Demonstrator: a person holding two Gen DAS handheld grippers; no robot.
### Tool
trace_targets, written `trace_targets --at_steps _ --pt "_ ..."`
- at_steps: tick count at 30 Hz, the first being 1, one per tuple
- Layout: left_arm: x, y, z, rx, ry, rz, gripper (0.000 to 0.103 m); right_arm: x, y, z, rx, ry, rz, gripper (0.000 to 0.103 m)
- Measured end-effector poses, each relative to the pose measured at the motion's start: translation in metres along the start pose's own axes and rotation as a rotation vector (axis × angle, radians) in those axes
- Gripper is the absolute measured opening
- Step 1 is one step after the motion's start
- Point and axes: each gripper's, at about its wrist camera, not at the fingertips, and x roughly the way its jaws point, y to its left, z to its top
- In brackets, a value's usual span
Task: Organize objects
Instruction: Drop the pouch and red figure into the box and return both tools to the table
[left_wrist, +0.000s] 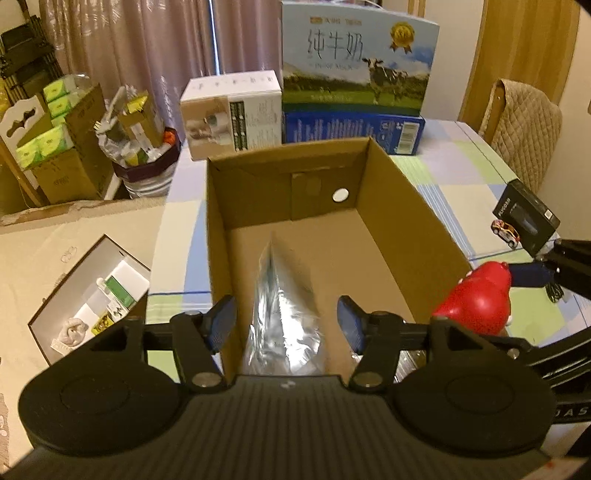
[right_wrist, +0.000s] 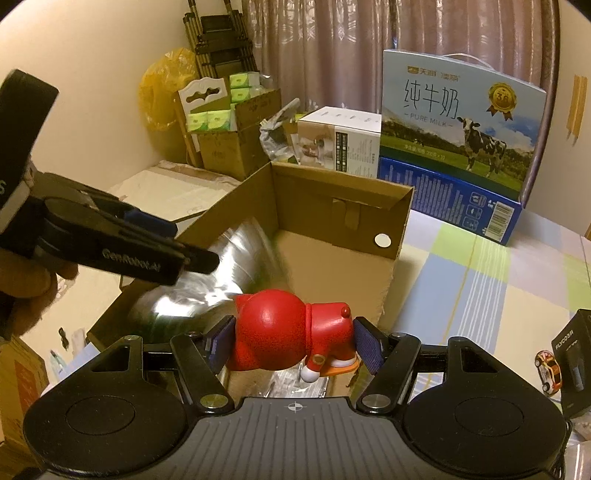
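Note:
An open cardboard box (left_wrist: 406, 206) stands on the checked tablecloth; it also shows in the right wrist view (right_wrist: 343, 221). A shiny silver foil bag (left_wrist: 282, 310) lies in the box, blurred in the right wrist view (right_wrist: 229, 273). My left gripper (left_wrist: 286, 326) is open above the bag, its pads apart on either side and not touching it. My right gripper (right_wrist: 293, 341) is shut on a red figurine (right_wrist: 288, 334) lying sideways, held at the box's near right corner. The figurine also shows in the left wrist view (left_wrist: 476, 299).
A milk carton case (left_wrist: 354, 74) and a white box (left_wrist: 232, 110) stand behind the cardboard box. A black box (left_wrist: 526, 218) and a toy car (left_wrist: 505, 232) sit at the right on the table. Cluttered boxes stand on the floor at the left.

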Motion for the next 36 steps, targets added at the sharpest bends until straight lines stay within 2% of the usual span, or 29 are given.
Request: trace_targets --at_steps 8,13,21,29,36 --pt "-0.016 0.005 0.003 -0.006 -0.035 0.01 0.057 0.003 0.003 0.0 -0.004 -0.005 0.0 0.065" --pt "-0.022 0.007 0.003 -0.016 -0.05 0.015 0.058 0.003 0.002 0.003 -0.015 -0.07 0.004 0.065" --pt "-0.029 0.012 -0.002 -0.048 -0.053 0.023 0.06 -0.009 -0.01 0.007 0.039 -0.094 -0.004 0.065" --pt "-0.048 -0.01 -0.004 -0.047 -0.076 -0.009 0.066 -0.049 -0.038 -0.015 0.126 -0.092 -0.072 0.065" --pt "-0.068 -0.056 -0.002 -0.021 -0.108 -0.082 0.07 -0.111 -0.077 -0.048 0.215 -0.105 -0.197 0.066"
